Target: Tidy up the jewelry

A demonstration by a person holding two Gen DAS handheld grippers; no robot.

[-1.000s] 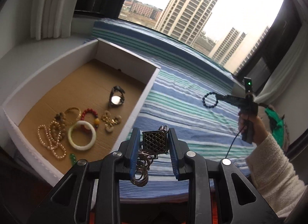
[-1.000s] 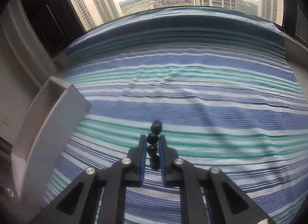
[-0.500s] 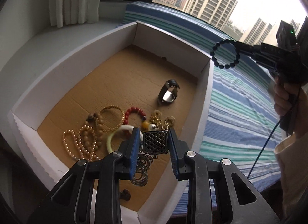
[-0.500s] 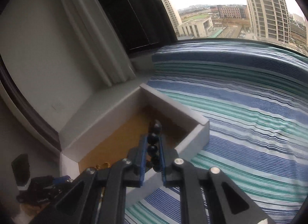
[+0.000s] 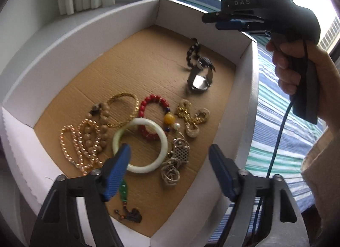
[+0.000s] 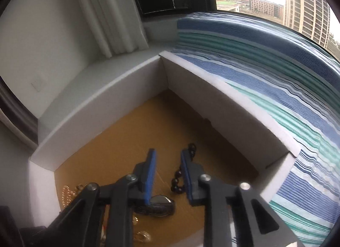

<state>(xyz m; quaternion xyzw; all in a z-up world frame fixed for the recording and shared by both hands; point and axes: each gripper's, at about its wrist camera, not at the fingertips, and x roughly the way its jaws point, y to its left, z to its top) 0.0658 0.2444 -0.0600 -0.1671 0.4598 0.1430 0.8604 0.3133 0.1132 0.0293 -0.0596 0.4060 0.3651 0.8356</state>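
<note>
A white box with a cardboard floor holds the jewelry. My left gripper hangs over its near end with jaws opening wide. Below them, touching neither pad, a silver mesh pendant with rings lies on the floor. My right gripper, in a person's hand, hovers over the far right corner. Its jaws are opening. The black bead bracelet drops free beside the right pad. In the left wrist view the bracelet is blurred above the watch.
In the box lie a pale jade bangle, a red bead bracelet, pearl and wooden bead strands, gold pieces and a green pendant. A blue-green striped cloth lies right of the box. Behind it hang white curtains.
My left gripper sank into the box, opened and let go of the silver mesh pendant, which now lies on the floor. My right gripper swung over the box and released the black bead bracelet.
</note>
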